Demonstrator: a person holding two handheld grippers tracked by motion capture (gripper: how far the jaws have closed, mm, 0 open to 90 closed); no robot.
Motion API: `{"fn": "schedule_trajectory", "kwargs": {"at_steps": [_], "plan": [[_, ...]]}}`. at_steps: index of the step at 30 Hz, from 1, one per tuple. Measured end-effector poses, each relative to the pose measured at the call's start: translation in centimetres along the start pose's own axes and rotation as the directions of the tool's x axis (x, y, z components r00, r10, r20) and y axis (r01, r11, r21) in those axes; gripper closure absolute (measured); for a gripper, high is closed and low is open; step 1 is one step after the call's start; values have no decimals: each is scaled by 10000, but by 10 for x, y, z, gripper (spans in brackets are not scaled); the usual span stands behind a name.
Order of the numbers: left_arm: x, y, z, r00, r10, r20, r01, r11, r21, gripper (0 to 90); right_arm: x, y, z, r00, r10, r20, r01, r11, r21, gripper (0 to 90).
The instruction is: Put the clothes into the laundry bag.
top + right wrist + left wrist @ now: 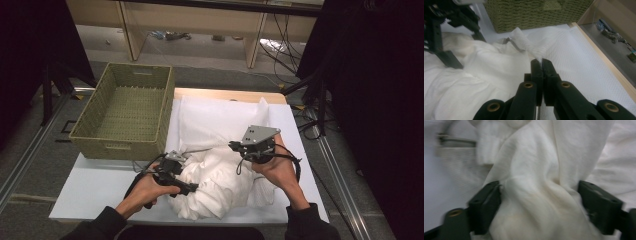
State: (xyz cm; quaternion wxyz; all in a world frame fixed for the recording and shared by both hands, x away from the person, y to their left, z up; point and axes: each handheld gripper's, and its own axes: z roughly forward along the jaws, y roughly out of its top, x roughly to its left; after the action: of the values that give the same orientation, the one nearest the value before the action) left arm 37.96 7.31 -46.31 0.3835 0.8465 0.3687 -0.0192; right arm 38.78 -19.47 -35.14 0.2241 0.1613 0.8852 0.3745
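A crumpled white garment [220,185] lies heaped at the front middle of the table. My left gripper [184,176] is pushed into its left side. In the left gripper view its jaws stand wide, with a thick fold of the garment [536,195] bulging between them, and the left gripper [539,205] is open. My right gripper [234,146] hovers at the heap's far right side. It is shut [541,61] on a thin edge of white mesh-textured fabric [524,37], which has a grey zip-like strip [512,43].
A green woven basket [120,146] with nothing in it stands at the table's back left, its wall [534,15] close behind the cloth. The table [90,192] has a white cover. Beyond the table's wooden far edge [230,95] are shelves and cables.
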Motion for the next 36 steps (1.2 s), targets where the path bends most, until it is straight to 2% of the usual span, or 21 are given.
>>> {"fn": "schedule_trajectory", "kwargs": {"at_steps": [1, 2, 3, 4, 6, 8, 11, 12, 13, 14, 15, 16, 17, 18, 19, 21, 27, 29, 31, 33, 36], "plan": [[-1, 3, 1, 9998, 171, -96, -173, 9997, -160, 496, 0, 0, 1, 9999, -134, 9, 134, 9999, -15, 900], [-1, 7, 0, 9997, 239, 79, -237, 9992, -327, 704, 1, 0, 1, 9999, -140, -26, 140, 9999, 0, 900], [-2, 10, -1, 9994, 114, 330, -98, 9988, -490, 779, 1, 0, 1, 9999, -93, -62, 93, 10000, -10, 900], [-6, 14, -2, 9986, 233, 484, -204, 9980, -592, 822, 1, 0, 1, 9999, -82, -82, 81, 10000, -34, 900], [-17, 24, -4, 9967, 650, 480, -615, 9956, -708, 839, 1, 1, -1, 9999, -90, -102, 89, 9999, -131, 900], [-28, 40, -6, 9937, 934, 626, -862, 9903, -1090, 844, 2, 3, -3, 9998, -141, -124, 137, 9994, -326, 900], [-37, 67, -7, 9893, 1365, 522, -1264, 9784, -1635, 845, 4, 8, -8, 9997, -165, -178, 155, 9985, -522, 900], [-35, 75, -4, 9878, 1509, 382, -1420, 9741, -1760, 845, 5, 10, -10, 9996, -208, -168, 198, 9981, -576, 900], [-29, 79, 2, 9874, 1562, -236, -1579, 9730, -1683, 844, 5, 11, -12, 9997, -224, -120, 217, 9981, -584, 900], [-20, 81, 9, 9851, 1567, -708, -1651, 9769, -1359, 842, 6, 12, -14, 9996, -278, -28, 276, 9980, -571, 900], [-10, 80, 19, 9936, 977, -567, -1046, 9851, -1364, 838, 6, 12, -15, 9996, -276, -43, 273, 9981, -552, 900], [-3, 78, 29, 9989, 374, -276, -409, 9897, -1375, 829, 7, 12, -16, 9997, -242, -47, 240, 9985, -489, 900], [3, 76, 37, 9997, 74, -219, -102, 9913, -1311, 811, 7, 11, -16, 9997, -262, -16, 261, 9987, -442, 900], [6, 73, 42, 9998, -5, -205, -22, 9918, -1282, 794, 7, 10, -14, 9994, -334, -19, 333, 9988, -359, 900], [6, 71, 44, 9997, 119, -191, -142, 9920, -1257, 783, 7, 8, -12, 9996, -270, -64, 268, 9993, -262, 900], [4, 70, 40, 9994, 233, -252, -265, 9906, -1339, 731, 6, 4, -7, 9998, -155, -155, 153, 9998, -137, 900], [-7, 62, -6, 9995, 197, -230, -229, 9885, -1494, 308, 9, 2, -1, 9995, -218, -248, 220, 9997, 68, 900], [-11, 57, -27, 9969, 511, -606, -575, 9924, -1089, 212, 9, 2, 0, 9995, -185, -244, 187, 9998, 64, 900], [-13, 51, -48, 9948, 663, -772, -749, 9905, -1152, 206, 9, 2, 0, 9995, -141, -271, 143, 9999, 70, 900], [-12, 42, -63, 9954, 481, -824, -574, 9919, -1137, 178, 9, 3, 1, 9995, -186, -242, 187, 9998, 57, 900], [-7, 19, -63, 9944, 554, -904, -587, 9977, -342, 171, 9, 3, 0, 9995, -210, -228, 211, 9998, 45, 900]]}}
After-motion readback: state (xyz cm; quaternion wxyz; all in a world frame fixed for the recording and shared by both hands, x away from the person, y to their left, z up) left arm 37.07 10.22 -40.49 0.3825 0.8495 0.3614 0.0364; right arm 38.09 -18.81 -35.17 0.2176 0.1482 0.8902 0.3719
